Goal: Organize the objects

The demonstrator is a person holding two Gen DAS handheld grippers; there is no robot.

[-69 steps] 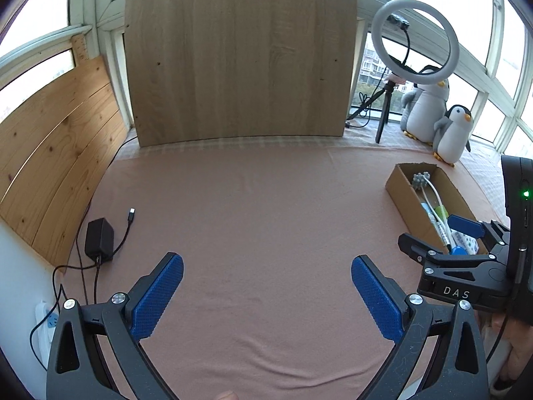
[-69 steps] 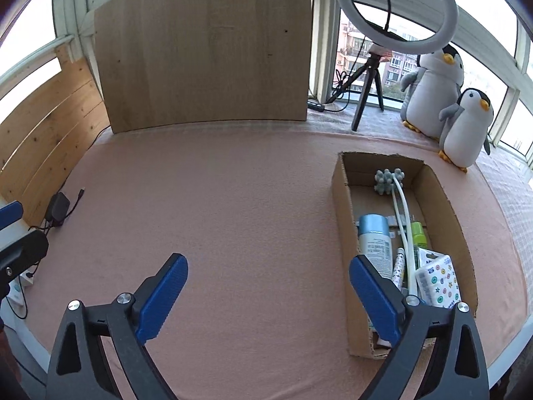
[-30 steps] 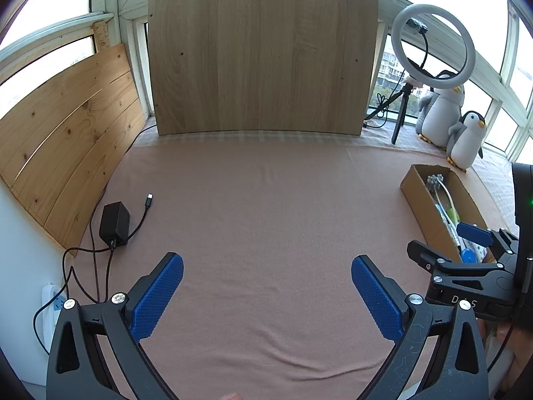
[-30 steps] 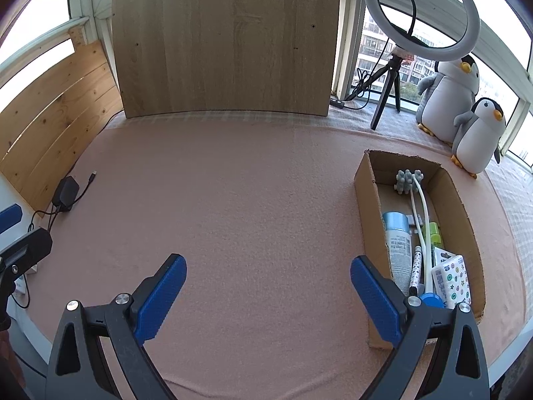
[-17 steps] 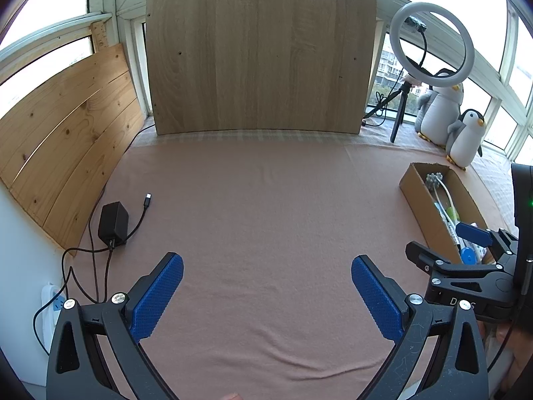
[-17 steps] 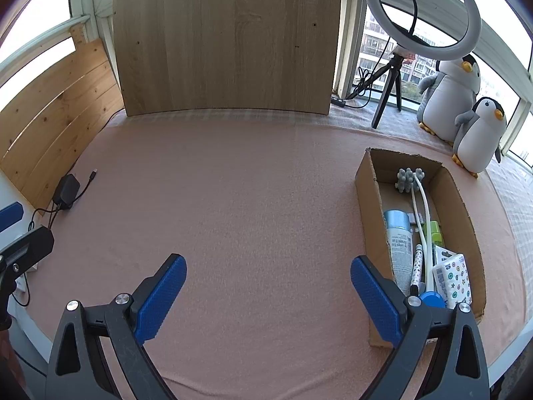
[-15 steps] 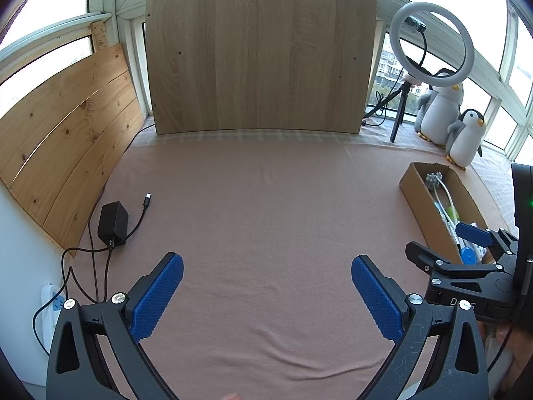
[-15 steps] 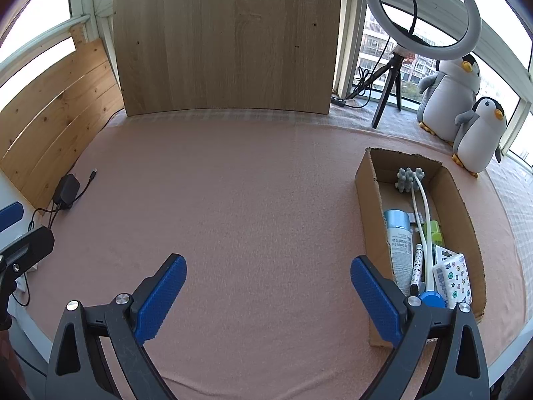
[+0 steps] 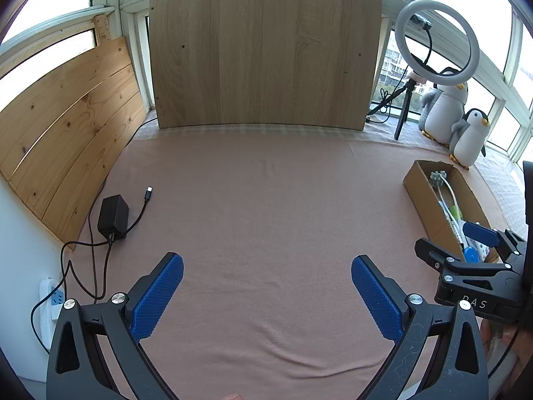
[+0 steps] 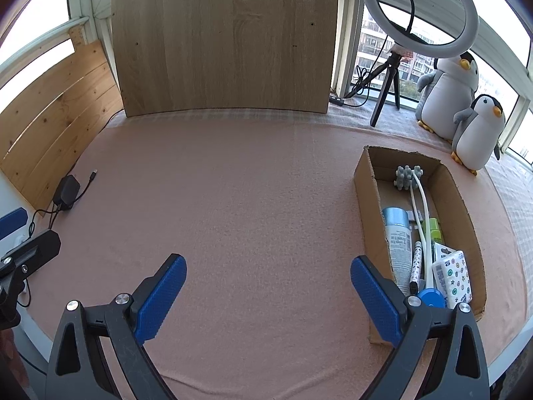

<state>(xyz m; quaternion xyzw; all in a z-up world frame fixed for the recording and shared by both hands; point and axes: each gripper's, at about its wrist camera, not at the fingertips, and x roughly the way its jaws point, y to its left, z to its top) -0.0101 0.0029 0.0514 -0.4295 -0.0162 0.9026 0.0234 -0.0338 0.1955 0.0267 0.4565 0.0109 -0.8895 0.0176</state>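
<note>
A long cardboard box (image 10: 364, 180) lies at the right of the pink cloth; it also shows in the left wrist view as the box (image 9: 420, 183). Inside lie a white tube with a silver cap (image 10: 396, 233), a grey massager on white stems (image 10: 407, 175), a green bottle (image 10: 434, 228), a patterned pen (image 10: 416, 265), a dotted packet (image 10: 453, 275) and a blue lid (image 10: 431, 296). My right gripper (image 10: 266, 286) hovers open and empty just left of the box. My left gripper (image 9: 266, 286) hangs open and empty over bare cloth. The right gripper (image 9: 466, 250) appears at the left view's right edge.
A black charger (image 9: 113, 215) with its cable lies at the left edge, by a white power strip (image 9: 53, 300). A wooden board (image 9: 263, 50) stands at the back, wooden slats (image 9: 66, 126) on the left. A ring light (image 10: 419, 10) and two plush penguins (image 10: 459, 106) stand at the back right.
Both grippers drew back and up from the cloth between 2.3 s and 1.0 s ago, so more of the surface shows. Since then the views have hardly shifted.
</note>
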